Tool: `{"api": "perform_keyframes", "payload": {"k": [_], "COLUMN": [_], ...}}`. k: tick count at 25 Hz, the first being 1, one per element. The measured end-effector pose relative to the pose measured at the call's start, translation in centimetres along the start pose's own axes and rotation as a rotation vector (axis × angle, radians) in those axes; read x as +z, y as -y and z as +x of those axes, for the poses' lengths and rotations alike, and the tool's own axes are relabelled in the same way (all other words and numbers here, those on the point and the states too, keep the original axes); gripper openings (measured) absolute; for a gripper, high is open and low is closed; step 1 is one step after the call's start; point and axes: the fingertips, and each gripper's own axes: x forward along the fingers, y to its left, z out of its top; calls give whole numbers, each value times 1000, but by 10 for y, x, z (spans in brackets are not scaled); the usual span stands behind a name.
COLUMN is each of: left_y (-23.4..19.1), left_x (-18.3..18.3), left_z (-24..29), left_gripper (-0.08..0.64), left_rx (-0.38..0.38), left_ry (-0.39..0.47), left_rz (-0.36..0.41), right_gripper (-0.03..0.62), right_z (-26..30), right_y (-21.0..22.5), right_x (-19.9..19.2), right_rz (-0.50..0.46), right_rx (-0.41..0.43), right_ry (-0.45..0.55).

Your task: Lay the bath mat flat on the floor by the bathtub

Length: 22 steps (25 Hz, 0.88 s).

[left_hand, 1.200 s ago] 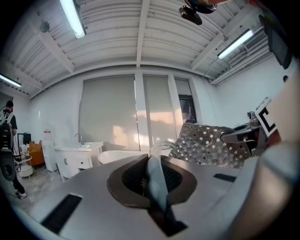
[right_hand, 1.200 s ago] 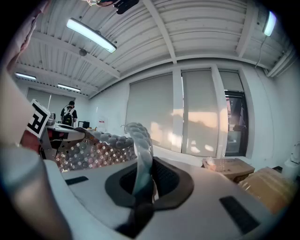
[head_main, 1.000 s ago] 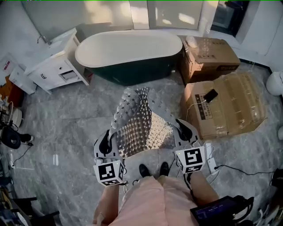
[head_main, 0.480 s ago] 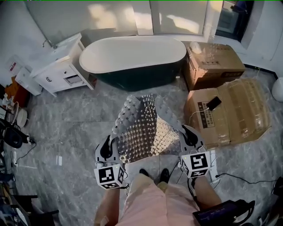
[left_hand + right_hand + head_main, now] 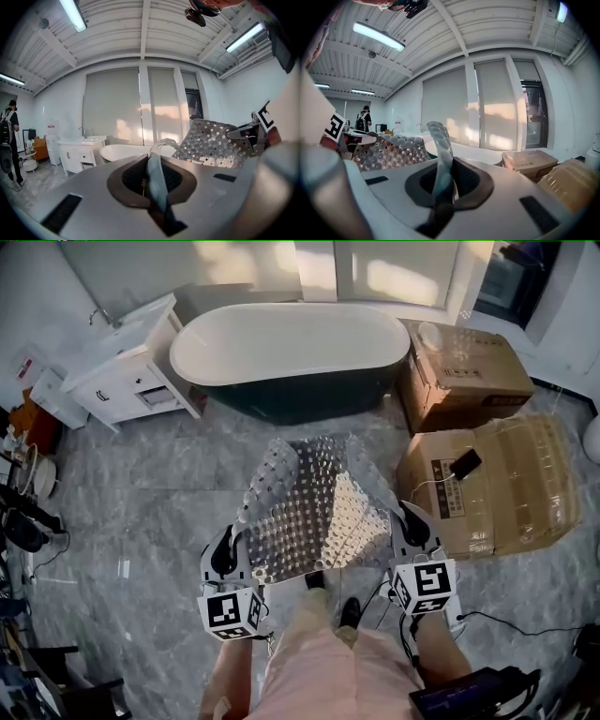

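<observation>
The clear studded bath mat [image 5: 314, 521] hung spread in the air above the grey marbled floor [image 5: 159, 484], short of the dark-sided bathtub [image 5: 291, 401], its far left corner curled over; the left gripper [image 5: 228, 549] was clamped on the mat's near left corner; the right gripper [image 5: 412, 529] was clamped on the near right corner; a white vanity cabinet [image 5: 122, 371] stood left of the tub; cardboard boxes [image 5: 469, 371] lay to its right.
</observation>
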Motion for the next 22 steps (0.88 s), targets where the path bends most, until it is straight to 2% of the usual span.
{"api": "perform_keyframes", "payload": {"k": [7, 22], "left_y": [-32, -103], "left_x": [9, 42], "left_z": [54, 133], "left_gripper": [40, 40], "left_rx": [-29, -65], "left_ry": [5, 68], "left_rz": [0, 7], "right_gripper": [29, 29], "right_z": [55, 146], "right_y": [-5, -25], "right_x": [15, 71], "right_rz": [-2, -30], "right_rx": [-15, -53], "right_ry": [-9, 59]}}
